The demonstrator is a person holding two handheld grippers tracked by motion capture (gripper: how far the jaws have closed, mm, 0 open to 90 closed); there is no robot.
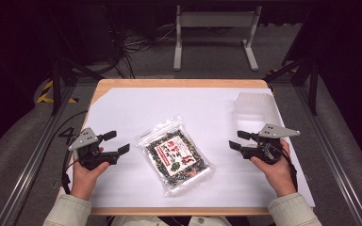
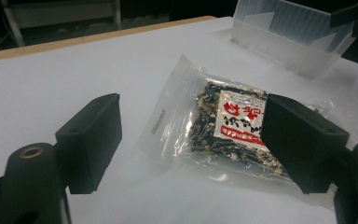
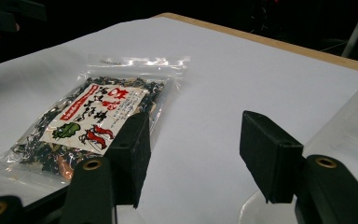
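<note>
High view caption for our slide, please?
Two open grippers, left and right, flank a sealed snack pouch on a white table.

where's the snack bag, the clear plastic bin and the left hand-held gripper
snack bag (image 1: 175, 159), high view, on its printed label
clear plastic bin (image 1: 254, 107), high view, on its ribbed top
left hand-held gripper (image 1: 116, 143), high view, midway between its open fingertips

Light falls from overhead onto the white sheet (image 1: 207, 113), which reads bright; surroundings drop to near black. Glare streaks the packet (image 2: 223, 126) film. Shadows are soft and faint. All views are slightly soft; near jaws in both gripper views are blurred.
</note>
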